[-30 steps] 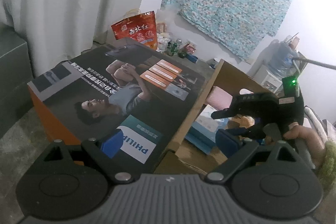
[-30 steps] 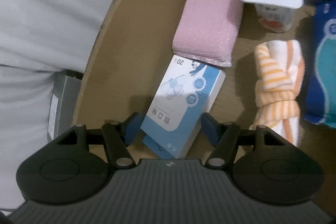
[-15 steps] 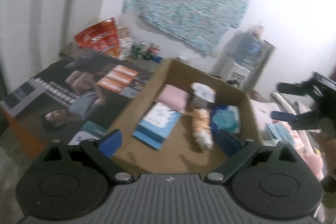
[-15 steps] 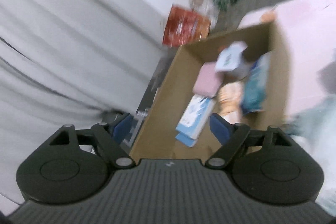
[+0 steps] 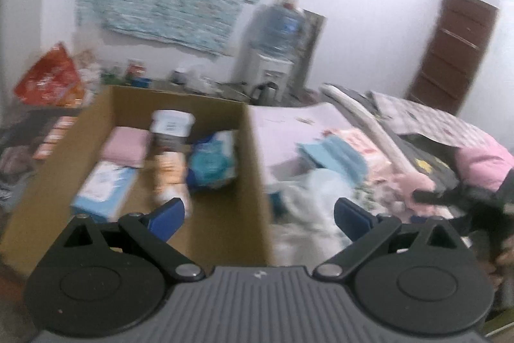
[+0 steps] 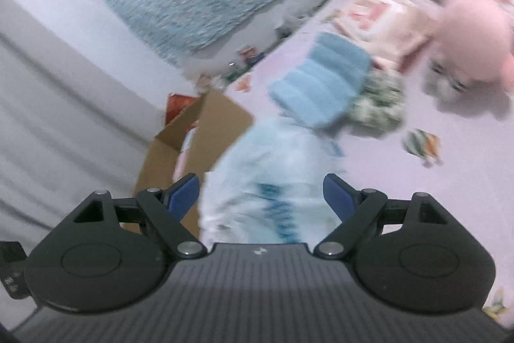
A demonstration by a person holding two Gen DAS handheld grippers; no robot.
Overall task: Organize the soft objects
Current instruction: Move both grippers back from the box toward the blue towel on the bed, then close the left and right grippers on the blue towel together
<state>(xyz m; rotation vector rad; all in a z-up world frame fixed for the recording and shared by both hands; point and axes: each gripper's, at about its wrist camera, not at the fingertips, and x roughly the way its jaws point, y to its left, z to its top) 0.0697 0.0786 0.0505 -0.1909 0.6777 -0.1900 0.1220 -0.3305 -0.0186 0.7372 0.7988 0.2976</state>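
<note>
A cardboard box (image 5: 247,150) stands beside the bed and holds a pink sponge (image 5: 127,143), a blue mask box (image 5: 102,188), an orange striped towel (image 5: 168,172), a blue wipes pack (image 5: 212,164) and a white tub (image 5: 172,126). My left gripper (image 5: 258,216) is open and empty above the box's near right corner. My right gripper (image 6: 261,193) is open over a white and blue soft pack (image 6: 270,182) lying on the bed; the pack lies between the jaws, not clamped. A light blue folded towel (image 6: 321,79) and a pink plush toy (image 6: 475,40) lie beyond. Both views are blurred.
The pink bed sheet (image 6: 449,166) carries a green patterned cloth (image 6: 379,102) and a small patterned item (image 6: 420,143). A water dispenser (image 5: 279,53) stands by the wall, a red bag (image 5: 51,79) at the left, a brown door (image 5: 453,50) at the right.
Both grippers swung right, away from the box towards the bed. The right gripper left the mask box in the cardboard box and now hovers over the white and blue pack.
</note>
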